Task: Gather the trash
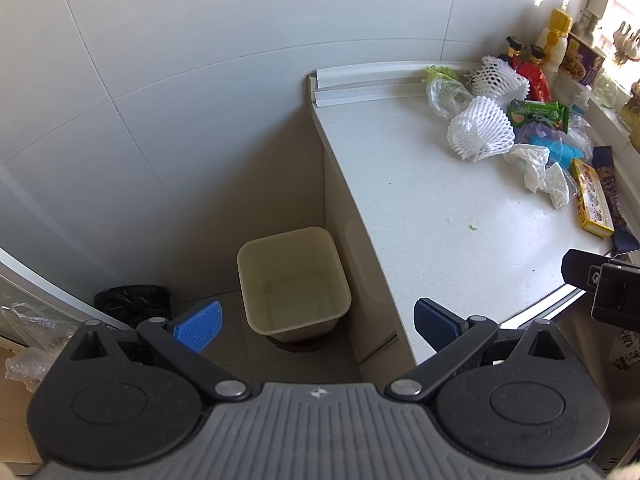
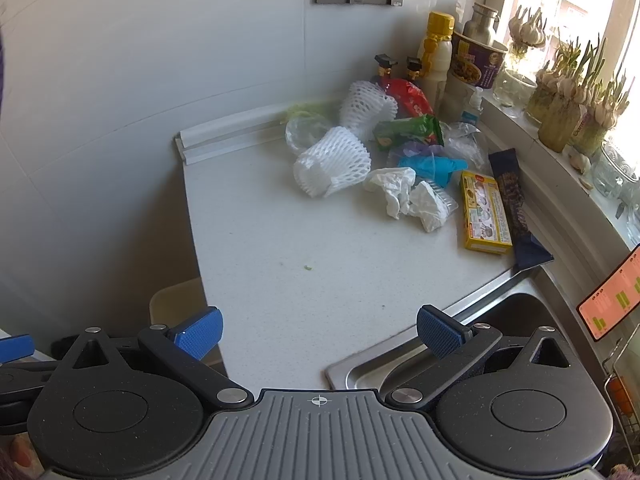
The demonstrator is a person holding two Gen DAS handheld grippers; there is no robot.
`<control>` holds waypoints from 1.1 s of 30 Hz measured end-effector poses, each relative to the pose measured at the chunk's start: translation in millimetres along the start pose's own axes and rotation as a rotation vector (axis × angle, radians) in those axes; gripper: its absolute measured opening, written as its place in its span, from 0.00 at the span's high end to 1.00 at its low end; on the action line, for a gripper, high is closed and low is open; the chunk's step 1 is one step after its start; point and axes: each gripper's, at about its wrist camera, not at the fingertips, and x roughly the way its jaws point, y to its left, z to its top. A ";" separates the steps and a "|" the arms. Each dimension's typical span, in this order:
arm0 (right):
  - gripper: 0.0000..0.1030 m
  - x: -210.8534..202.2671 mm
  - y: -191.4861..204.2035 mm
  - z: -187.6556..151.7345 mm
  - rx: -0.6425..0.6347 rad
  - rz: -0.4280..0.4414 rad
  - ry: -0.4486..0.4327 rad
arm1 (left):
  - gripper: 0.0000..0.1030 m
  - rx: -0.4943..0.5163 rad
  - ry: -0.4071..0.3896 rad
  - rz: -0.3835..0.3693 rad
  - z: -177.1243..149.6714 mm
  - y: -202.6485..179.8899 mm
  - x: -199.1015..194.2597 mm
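Both the left gripper (image 1: pixel 318 326) and right gripper (image 2: pixel 320 330) hang with jaws spread and empty. Trash (image 2: pixel 384 160) lies heaped at the counter's (image 2: pixel 320 264) far right corner; the bin (image 1: pixel 294 280) stands on the floor beside its left edge.

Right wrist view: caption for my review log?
Open right gripper hovers over a white counter, facing piled trash: foam nets, crumpled tissue, yellow box.
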 end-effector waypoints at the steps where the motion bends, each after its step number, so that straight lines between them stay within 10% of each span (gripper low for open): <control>1: 0.00 -0.1 -0.9 0.0 0.000 0.001 0.000 | 0.00 0.000 0.000 0.000 -0.1 0.0 0.0; 33: 0.00 17.4 -15.2 7.7 0.028 -0.006 0.025 | 0.00 0.041 0.017 -0.004 12.4 -16.1 17.8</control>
